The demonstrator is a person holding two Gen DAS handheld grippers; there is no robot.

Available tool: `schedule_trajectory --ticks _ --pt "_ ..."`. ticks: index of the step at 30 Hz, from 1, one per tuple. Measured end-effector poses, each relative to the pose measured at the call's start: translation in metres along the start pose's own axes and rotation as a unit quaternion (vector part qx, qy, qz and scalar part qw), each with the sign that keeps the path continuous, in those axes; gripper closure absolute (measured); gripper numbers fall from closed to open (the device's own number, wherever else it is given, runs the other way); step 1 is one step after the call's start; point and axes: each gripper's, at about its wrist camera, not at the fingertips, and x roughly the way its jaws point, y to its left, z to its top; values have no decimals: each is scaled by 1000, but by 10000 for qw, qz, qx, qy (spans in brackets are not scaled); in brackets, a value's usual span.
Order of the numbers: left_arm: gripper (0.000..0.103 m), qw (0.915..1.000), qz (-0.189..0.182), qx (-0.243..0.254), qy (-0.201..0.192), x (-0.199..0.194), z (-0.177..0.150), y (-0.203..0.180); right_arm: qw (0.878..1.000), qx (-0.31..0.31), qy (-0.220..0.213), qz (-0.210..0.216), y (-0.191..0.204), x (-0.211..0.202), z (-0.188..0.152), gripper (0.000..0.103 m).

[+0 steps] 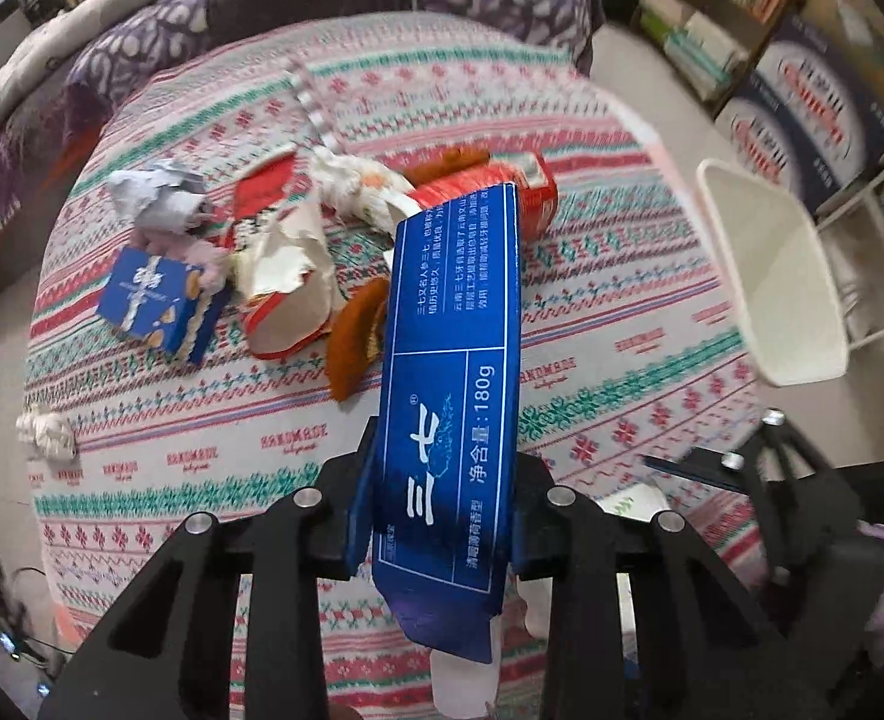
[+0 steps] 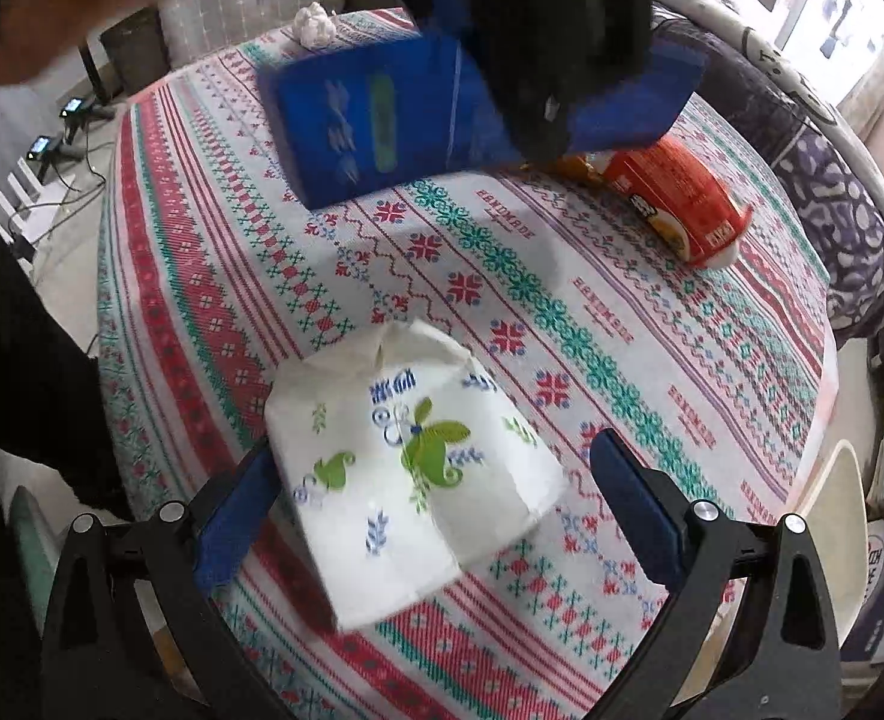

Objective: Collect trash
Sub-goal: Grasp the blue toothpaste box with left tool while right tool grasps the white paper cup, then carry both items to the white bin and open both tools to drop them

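My left gripper [image 1: 442, 501] is shut on a long blue toothpaste box [image 1: 454, 312], which it holds above the round table's patterned cloth [image 1: 214, 438]. The right wrist view shows that same blue box [image 2: 382, 126] blurred under the dark left gripper [image 2: 538, 42]. My right gripper [image 2: 436, 510] stands open over the near table edge, straddling a white tissue pack [image 2: 406, 462] printed with green leaves. Its left pad is at the pack's edge and its right pad is clear of it. The pack lies flat on the cloth.
A heap of trash lies mid-table: crumpled grey paper [image 1: 154, 198], a small blue carton [image 1: 154, 300], torn red-and-white wrapping [image 1: 286, 282], a red snack tube [image 2: 682, 198] and a tissue ball [image 1: 46, 435]. A white bin [image 1: 784, 276] stands beside the table. A sofa and bookshelf lie beyond.
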Motion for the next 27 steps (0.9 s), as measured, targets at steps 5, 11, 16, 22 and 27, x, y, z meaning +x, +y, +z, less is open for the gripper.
schedule_trajectory --ticks 5,11,16,22,27 --pt "70 9988 -164 -362 -285 -22 -8 23 9998 100 -12 186 1 6 1 24" --pt "70 9966 -151 -663 -456 -22 -13 41 9944 949 -403 241 -24 -12 1 38" --pt "70 9935 -211 -894 -667 -28 -15 47 9824 1654 -851 148 -53 -34 3 39" --pt "70 9897 -192 -1009 -997 -34 -8 39 9620 2370 -1320 -310 -90 -49 3 39" --pt "70 9877 -149 -987 -1203 -33 -3 26 9368 3004 -1615 -785 -120 -63 -9 38"
